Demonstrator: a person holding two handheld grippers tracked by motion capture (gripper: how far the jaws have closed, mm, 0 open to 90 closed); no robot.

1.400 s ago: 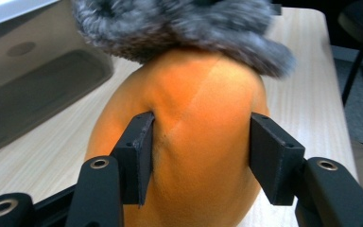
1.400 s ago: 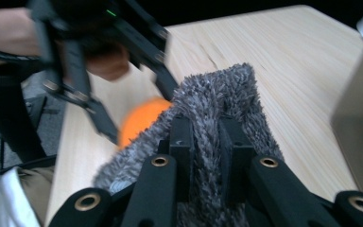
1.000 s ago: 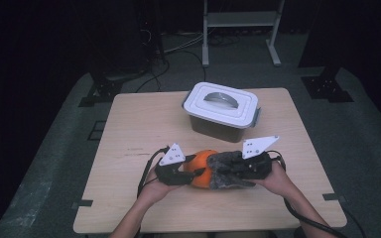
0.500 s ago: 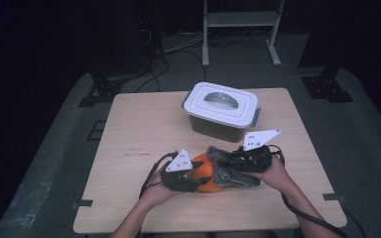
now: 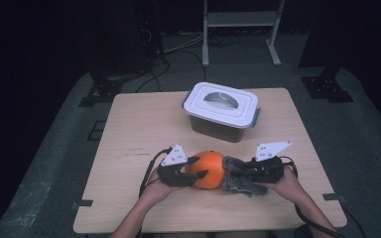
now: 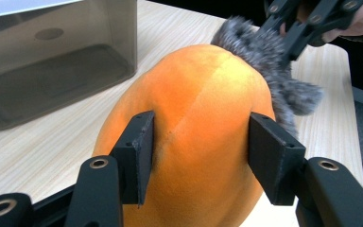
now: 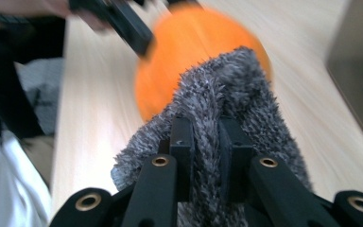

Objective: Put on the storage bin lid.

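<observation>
At the left, the left gripper (image 5: 194, 168) is held low over the table (image 5: 129, 129), its 2 jaws set partway apart on either side of the orange ball (image 5: 209, 169). In the left gripper view both pads (image 6: 142, 146) are seen flat against the ball's flanks, so the ball is clamped between them. The jaws have just been opening slightly with the ball between them. The ball rests near the table's front edge, between the 2 grippers. Just right of it, touching it, lies the grey fuzzy cloth (image 5: 235, 179). The right gripper (image 5: 243, 171) is pinched tight on a fold of that cloth, with the ball just beyond its tips. Behind the ball, a lidded container (image 5: 222, 111) stands well apart
</observation>
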